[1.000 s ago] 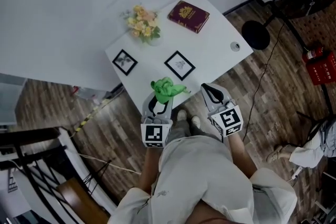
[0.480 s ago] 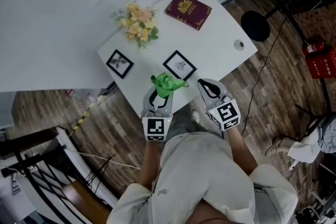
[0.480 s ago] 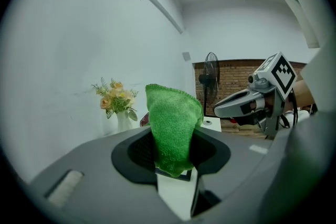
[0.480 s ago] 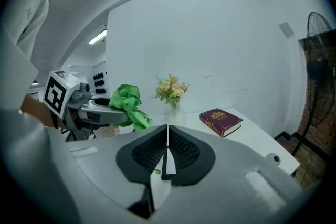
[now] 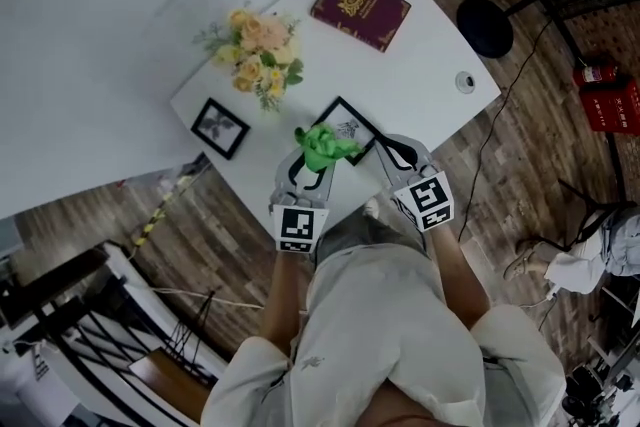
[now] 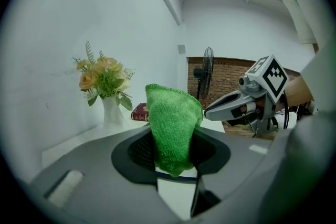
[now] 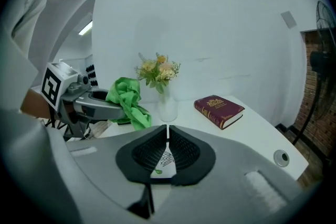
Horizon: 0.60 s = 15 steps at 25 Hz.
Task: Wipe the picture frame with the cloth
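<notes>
A black picture frame [image 5: 350, 123] lies flat near the front edge of the white table [image 5: 430, 65]. A second, smaller frame [image 5: 220, 127] lies to its left. My left gripper [image 5: 318, 158] [image 6: 176, 136] is shut on a bunched green cloth [image 5: 325, 145] [image 6: 173, 128], which hangs over the middle frame's near left corner. Whether the cloth touches the frame I cannot tell. My right gripper [image 5: 386, 145] [image 7: 167, 132] hovers at the frame's right side, its jaws shut with nothing in them. In the right gripper view the frame's print [image 7: 166, 159] shows just under the jaws, and the cloth [image 7: 128, 99] hangs to the left.
A vase of yellow and peach flowers [image 5: 252, 55] [image 7: 158, 72] stands behind the frames. A dark red book [image 5: 360, 10] [image 7: 219, 110] lies at the far right. A cable grommet [image 5: 465, 82] sits near the right corner. A fan [image 5: 485, 25] stands on the wooden floor beyond.
Both grippers have moved forward over the table's front edge. The cloth now reaches the middle frame's near corner, and the right gripper has come up beside the frame.
</notes>
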### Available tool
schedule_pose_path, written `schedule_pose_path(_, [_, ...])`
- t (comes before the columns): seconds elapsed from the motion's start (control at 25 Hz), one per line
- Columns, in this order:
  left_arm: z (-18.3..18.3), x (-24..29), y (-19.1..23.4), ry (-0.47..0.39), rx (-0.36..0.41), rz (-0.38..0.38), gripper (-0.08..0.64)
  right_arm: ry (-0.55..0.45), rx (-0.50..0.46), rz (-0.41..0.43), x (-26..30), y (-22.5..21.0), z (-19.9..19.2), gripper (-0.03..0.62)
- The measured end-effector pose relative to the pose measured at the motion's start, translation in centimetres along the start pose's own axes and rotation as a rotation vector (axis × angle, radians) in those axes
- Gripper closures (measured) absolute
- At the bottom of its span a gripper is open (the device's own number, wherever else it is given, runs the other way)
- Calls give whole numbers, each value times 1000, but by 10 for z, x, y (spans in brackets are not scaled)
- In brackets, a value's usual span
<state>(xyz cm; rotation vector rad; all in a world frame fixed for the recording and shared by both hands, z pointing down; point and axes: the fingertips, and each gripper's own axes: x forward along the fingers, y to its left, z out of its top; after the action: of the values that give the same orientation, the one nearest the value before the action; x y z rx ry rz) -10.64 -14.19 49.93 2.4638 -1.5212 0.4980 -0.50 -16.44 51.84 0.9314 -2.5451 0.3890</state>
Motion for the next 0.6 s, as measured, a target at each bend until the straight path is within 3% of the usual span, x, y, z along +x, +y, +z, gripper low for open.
schedule_pose_path(0.6, [-34, 61, 15, 62, -20, -152, 391, 160, -18, -35, 75, -18, -40, 566])
